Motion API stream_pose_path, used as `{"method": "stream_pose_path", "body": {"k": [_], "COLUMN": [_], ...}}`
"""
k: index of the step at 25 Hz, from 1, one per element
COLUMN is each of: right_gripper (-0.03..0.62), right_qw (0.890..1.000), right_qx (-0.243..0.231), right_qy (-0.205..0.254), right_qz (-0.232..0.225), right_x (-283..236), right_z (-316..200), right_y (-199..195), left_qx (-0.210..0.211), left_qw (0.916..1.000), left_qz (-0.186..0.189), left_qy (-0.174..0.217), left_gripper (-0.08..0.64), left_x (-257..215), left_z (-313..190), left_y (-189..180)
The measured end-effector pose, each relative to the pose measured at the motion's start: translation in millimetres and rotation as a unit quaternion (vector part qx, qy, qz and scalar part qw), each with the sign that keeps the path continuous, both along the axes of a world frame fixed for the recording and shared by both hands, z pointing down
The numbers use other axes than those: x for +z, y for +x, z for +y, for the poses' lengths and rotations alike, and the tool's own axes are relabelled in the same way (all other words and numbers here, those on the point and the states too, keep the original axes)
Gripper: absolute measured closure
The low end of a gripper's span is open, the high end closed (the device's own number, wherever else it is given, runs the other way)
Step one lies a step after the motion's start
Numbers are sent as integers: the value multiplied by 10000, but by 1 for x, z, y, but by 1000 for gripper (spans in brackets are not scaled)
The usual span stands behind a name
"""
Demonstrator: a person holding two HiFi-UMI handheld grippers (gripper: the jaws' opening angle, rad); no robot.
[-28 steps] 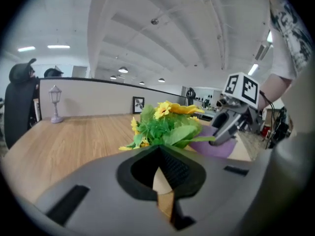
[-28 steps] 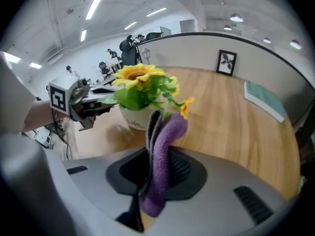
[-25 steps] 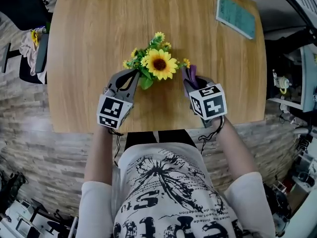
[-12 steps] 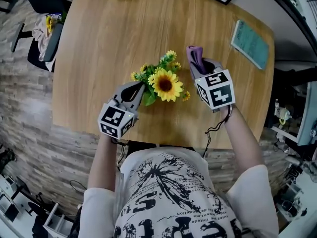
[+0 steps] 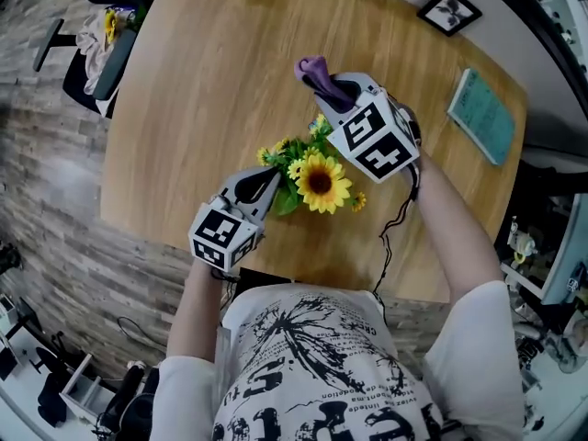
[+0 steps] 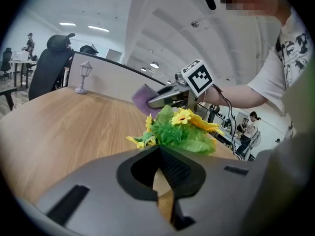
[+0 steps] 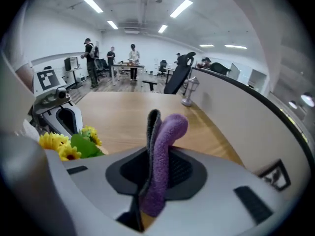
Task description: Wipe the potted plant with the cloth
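Note:
The potted plant (image 5: 315, 178), a sunflower with small yellow blooms and green leaves, stands mid-table on the wooden table (image 5: 211, 90). My left gripper (image 5: 264, 184) is shut, its tips against the plant's left leaves; whether a leaf is pinched I cannot tell. In the left gripper view the plant (image 6: 179, 131) sits just beyond the left gripper (image 6: 160, 150). My right gripper (image 5: 333, 88) hangs above the table on the plant's far side, shut on the purple cloth (image 5: 316, 70). The cloth (image 7: 165, 146) sticks up out of the jaws, with the plant (image 7: 74, 145) at lower left.
A teal book (image 5: 482, 116) and a framed picture (image 5: 450, 10) lie at the table's far right. A small lamp figurine (image 7: 189, 90) stands at the far edge. A black chair (image 5: 101, 49) with clothes is beyond the left edge. People stand far off.
The right gripper carried the cloth from the plant's near right side up and round to its far side, rolling as it went. The left gripper stayed by the plant and rolled a little.

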State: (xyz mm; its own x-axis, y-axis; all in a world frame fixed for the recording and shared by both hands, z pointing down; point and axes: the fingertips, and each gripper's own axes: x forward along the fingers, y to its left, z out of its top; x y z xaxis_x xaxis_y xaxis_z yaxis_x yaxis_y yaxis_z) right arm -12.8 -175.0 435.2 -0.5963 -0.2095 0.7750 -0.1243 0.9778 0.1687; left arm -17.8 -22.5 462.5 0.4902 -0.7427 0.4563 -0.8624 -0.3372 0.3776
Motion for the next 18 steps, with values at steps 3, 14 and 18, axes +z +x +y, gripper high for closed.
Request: {"method": "stream_pose_path", "body": {"k": [3, 14, 18], "right_gripper": [514, 518, 518], "right_qw": [9947, 9500, 9284], "right_qx": [-984, -2623, -3122], "right_qy": [-252, -1172, -1276], "right_qz": [171, 1226, 1560], "right_x": [10, 58, 68], "right_z": [20, 74, 88], "right_y": [-27, -23, -1], "left_qx": [-50, -165, -134], "left_qw": [10000, 9998, 9999], "left_qz": [20, 24, -15], "left_qy": [-9, 74, 94], "left_gripper": [557, 557, 557], "left_x": [-2, -2, -1], "left_z": [-1, -8, -9], "left_y": [0, -3, -2]}}
